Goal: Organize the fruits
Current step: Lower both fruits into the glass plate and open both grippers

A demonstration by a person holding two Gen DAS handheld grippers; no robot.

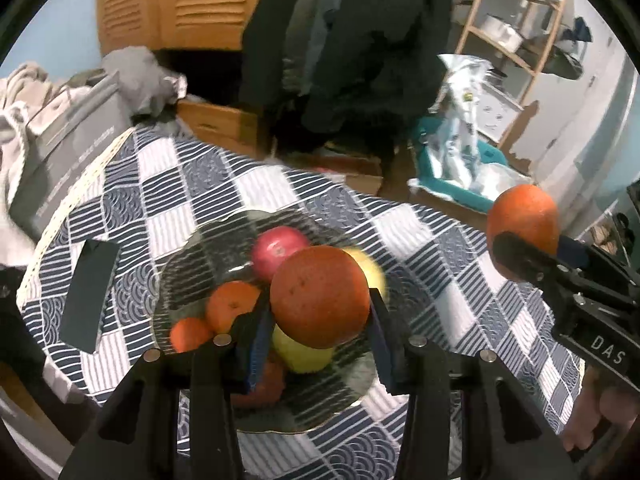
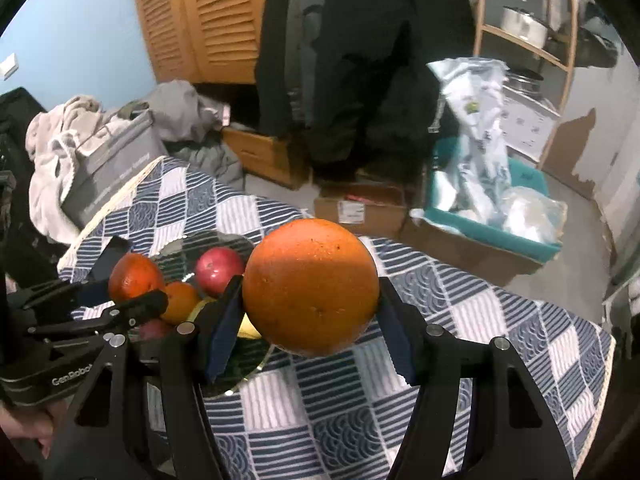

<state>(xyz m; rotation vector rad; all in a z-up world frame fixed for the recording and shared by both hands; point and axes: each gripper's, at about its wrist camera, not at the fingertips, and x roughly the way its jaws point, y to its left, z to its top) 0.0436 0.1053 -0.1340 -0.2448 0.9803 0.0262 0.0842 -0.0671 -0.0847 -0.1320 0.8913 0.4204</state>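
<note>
A blue-and-white checked cloth point(image 2: 460, 320) covers the bench, a dark flat rectangle point(image 1: 90, 296) lies on it, and behind stand louvred wooden doors point(image 2: 200, 20), hanging dark coats point(image 2: 360, 60), a grey box point(image 2: 116, 168), a wooden shelf point(image 1: 516, 24) and a teal bin point(image 2: 492, 216).

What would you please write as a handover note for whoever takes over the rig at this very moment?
Left gripper: shut on an orange, held above the glass plate.
Right gripper: shut on a second orange, held over the checked tablecloth, to the right of the plate.
On the plate: a red apple, two small tangerines, yellow fruit and something red, partly hidden.
Done: both oranges picked up.
Left: probably set each orange down with the other fruit, left one first, then open the grippers.
</note>
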